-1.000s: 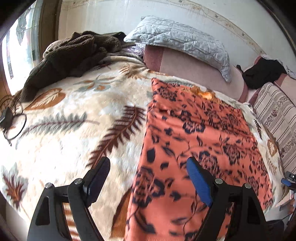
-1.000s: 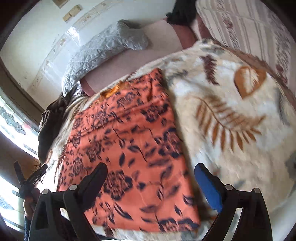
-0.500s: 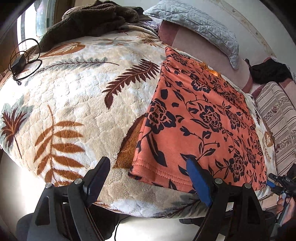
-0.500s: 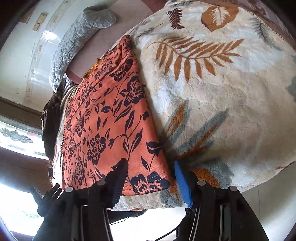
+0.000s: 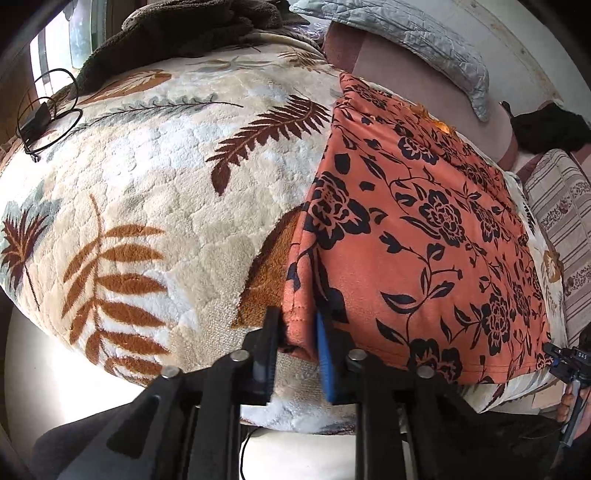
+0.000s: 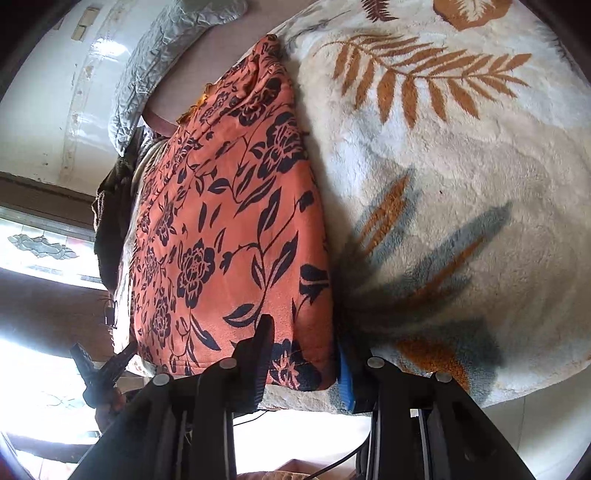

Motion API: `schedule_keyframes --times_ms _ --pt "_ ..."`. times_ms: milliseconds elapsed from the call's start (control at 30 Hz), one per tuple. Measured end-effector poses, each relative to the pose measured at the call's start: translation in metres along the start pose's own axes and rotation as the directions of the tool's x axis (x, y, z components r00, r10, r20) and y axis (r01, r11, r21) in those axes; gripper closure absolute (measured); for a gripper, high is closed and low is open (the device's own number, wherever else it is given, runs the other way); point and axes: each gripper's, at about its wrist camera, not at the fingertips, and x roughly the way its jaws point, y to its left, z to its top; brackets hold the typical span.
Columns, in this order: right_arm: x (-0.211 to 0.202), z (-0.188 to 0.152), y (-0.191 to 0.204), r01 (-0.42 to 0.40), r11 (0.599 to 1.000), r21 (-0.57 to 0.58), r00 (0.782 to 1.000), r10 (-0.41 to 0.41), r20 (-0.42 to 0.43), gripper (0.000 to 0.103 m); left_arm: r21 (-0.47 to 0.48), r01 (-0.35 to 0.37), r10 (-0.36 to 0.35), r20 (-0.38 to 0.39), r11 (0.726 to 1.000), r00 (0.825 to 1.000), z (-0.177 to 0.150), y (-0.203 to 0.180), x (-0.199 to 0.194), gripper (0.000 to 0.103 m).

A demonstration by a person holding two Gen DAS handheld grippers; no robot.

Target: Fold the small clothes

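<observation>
Cream plush blanket (image 5: pixel 155 206) printed with brown, orange and grey fern leaves covers the bed, and on it lies the orange garment (image 5: pixel 417 221) with its black flower pattern, spread flat and reaching from the near edge of the bed back toward the pink headboard cushion (image 5: pixel 399 74). In the left wrist view the left gripper (image 5: pixel 298 343) has its black and blue fingers (image 5: pixel 324 354) clenched on the near left corner of the garment, the hem bunched into a small vertical fold between them at the edge of the bed. In the right wrist view the right gripper (image 6: pixel 304 354) grasps the near right corner of the same garment (image 6: pixel 229 221): the black finger presses on top of the cloth and the blue one sits at the garment's side edge against the blanket (image 6: pixel 461 177), with a strip of fabric held between them. The two corners lie along the bed's near edge, well apart from each other. A grey quilted pillow (image 5: pixel 406 33) leans against the wall above the cushion, a dark brown fleece (image 5: pixel 177 33) is heaped at the far left of the bed near the window, and a black cable (image 5: pixel 48 114) coils on the blanket's left side. A striped fabric (image 5: pixel 561 229) lies to the right of the bed.
</observation>
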Motion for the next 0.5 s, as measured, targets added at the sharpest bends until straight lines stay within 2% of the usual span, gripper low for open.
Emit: schedule_keyframes --times_ms 133,200,267,300,333,433,500 --pt "0.001 0.001 0.002 0.004 1.0 -0.016 1.0 -0.004 -0.008 0.069 0.014 0.005 -0.005 0.015 1.0 1.0 0.002 -0.004 -0.004 0.091" --pt "0.002 0.001 0.003 0.002 1.0 -0.023 1.0 -0.003 -0.014 0.072 0.011 -0.014 0.014 0.0 1.0 1.0 0.002 -0.002 0.003 0.086" --pt "0.0 0.001 0.007 0.0 0.999 -0.035 1.0 -0.001 -0.017 0.092 -0.006 0.0 0.0 0.004 1.0 1.0 0.003 -0.001 0.003 0.086" --pt "-0.002 -0.001 0.011 -0.007 0.999 -0.045 1.0 0.006 -0.017 0.095 -0.011 0.007 -0.006 0.007 1.0 1.0 0.003 0.0 0.001 0.091" --pt "-0.006 -0.002 0.014 -0.028 0.998 -0.048 1.0 0.027 -0.007 0.095 -0.01 0.021 -0.021 0.021 1.0 1.0 0.004 0.0 -0.004 0.095" --pt "-0.023 -0.001 0.02 -0.05 0.998 -0.043 0.998 0.051 0.032 0.095 -0.014 0.043 -0.041 0.097 0.999 0.994 0.009 -0.002 -0.025 0.095" --pt "-0.026 0.003 0.016 -0.064 0.998 -0.019 0.997 0.064 0.037 0.095 -0.03 0.055 -0.051 0.12 0.998 0.991 0.014 -0.001 -0.031 0.095"
